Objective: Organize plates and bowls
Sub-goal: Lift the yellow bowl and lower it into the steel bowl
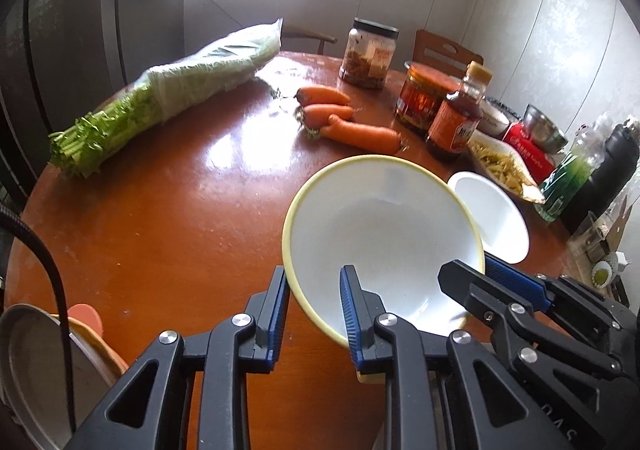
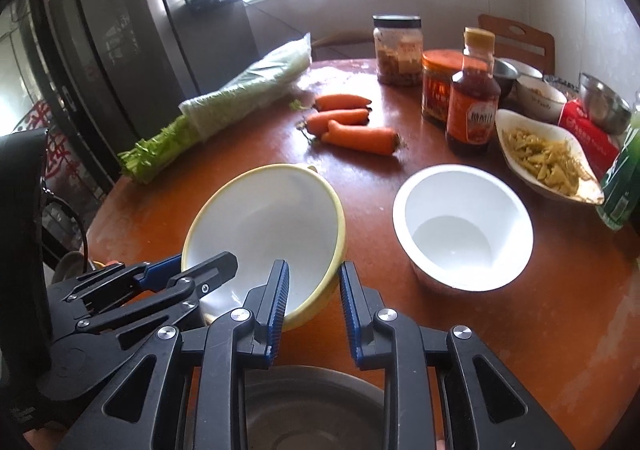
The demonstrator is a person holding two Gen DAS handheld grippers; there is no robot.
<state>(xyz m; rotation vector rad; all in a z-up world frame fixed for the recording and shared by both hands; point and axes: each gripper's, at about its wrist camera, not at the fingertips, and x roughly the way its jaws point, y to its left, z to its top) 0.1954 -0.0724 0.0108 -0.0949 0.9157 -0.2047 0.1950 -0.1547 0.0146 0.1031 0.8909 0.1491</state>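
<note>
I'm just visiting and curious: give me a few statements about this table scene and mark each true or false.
1. Both hand-held grippers, left and right, grip the yellow-rimmed bowl's rim. True.
2. The white bowl holds noodles. False: it is empty.
3. Three carrots lie on the table. True.
4. The wrapped celery stands upright. False: it lies flat.
5. The sauce bottle lies on its side. False: it stands upright.
</note>
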